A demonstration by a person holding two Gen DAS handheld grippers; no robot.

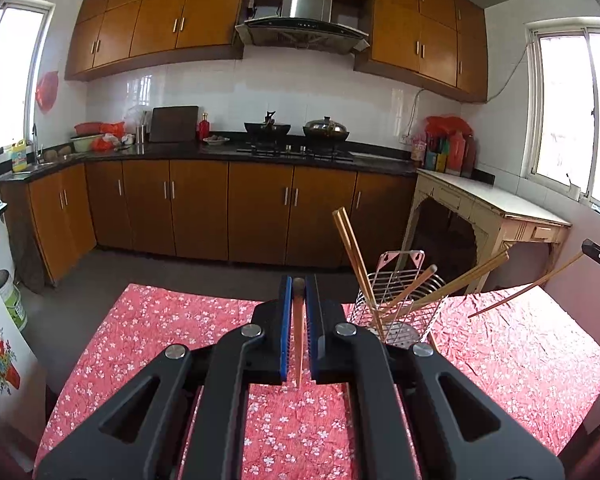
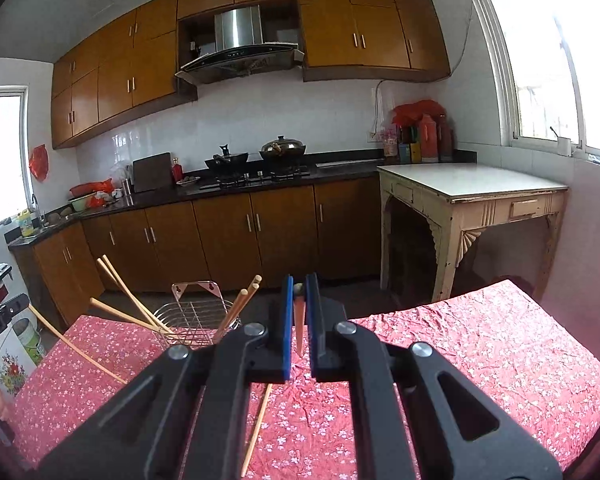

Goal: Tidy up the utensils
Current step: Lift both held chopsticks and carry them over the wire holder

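Observation:
My left gripper (image 1: 298, 288) is shut on a wooden chopstick (image 1: 298, 332), held above the red floral tablecloth (image 1: 148, 340). To its right stands a wire utensil holder (image 1: 396, 300) with several chopsticks (image 1: 350, 248) leaning in it. My right gripper (image 2: 299, 286) is shut on another chopstick (image 2: 299, 328). The holder (image 2: 192, 320) sits to its left in the right wrist view. The chopstick held by the right gripper shows at the far right of the left wrist view (image 1: 528, 288). One loose chopstick (image 2: 256, 424) lies on the cloth.
The table is covered by the red floral cloth (image 2: 480, 360). Beyond it are brown kitchen cabinets (image 1: 204, 208), a stove with pots (image 1: 300, 132) and a cream side table (image 2: 472, 188) by the window.

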